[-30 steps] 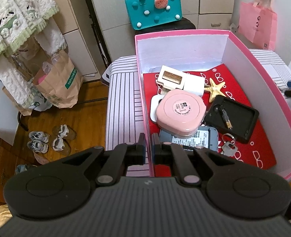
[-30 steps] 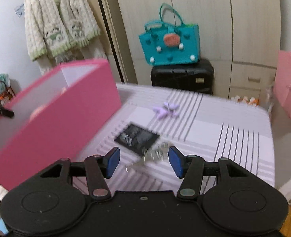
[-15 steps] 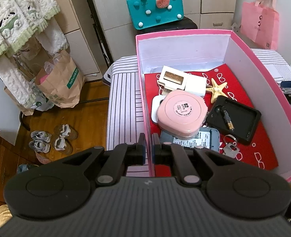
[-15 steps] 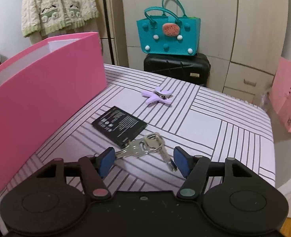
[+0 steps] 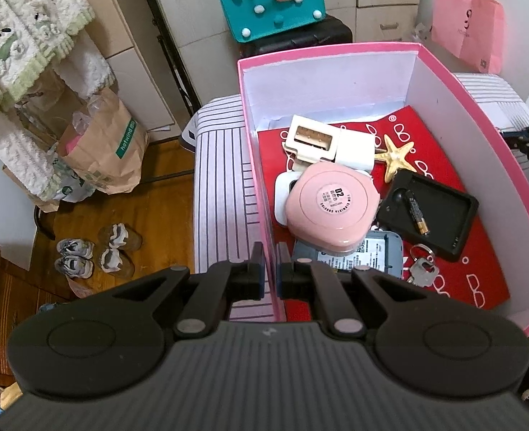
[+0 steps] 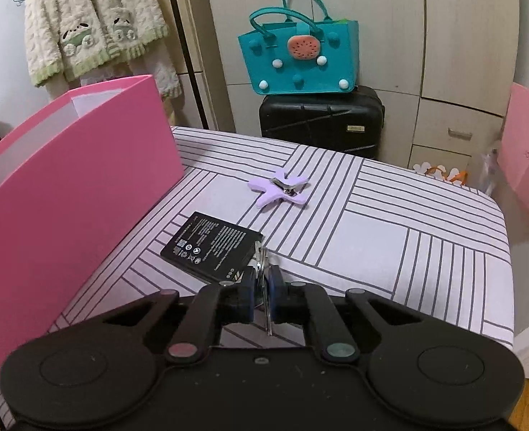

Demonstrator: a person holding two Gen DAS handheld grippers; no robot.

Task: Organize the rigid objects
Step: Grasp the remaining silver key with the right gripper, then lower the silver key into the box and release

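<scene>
Our right tongs, low centre, pinch the small metal key bunch; left tongs clamp the pink cardboard box's wall. We should lift straight, clearing the flat black battery.

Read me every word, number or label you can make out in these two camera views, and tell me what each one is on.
"02": round sticker on the pink case in the pink box.
"hotwind": green band on the brown paper bag.
"B": white letters repeated on the red liner.
Too small to read: the ring of print around the "02", the battery pack label, the label on the grey device, the AA battery, the pink shopping bag print.
</scene>
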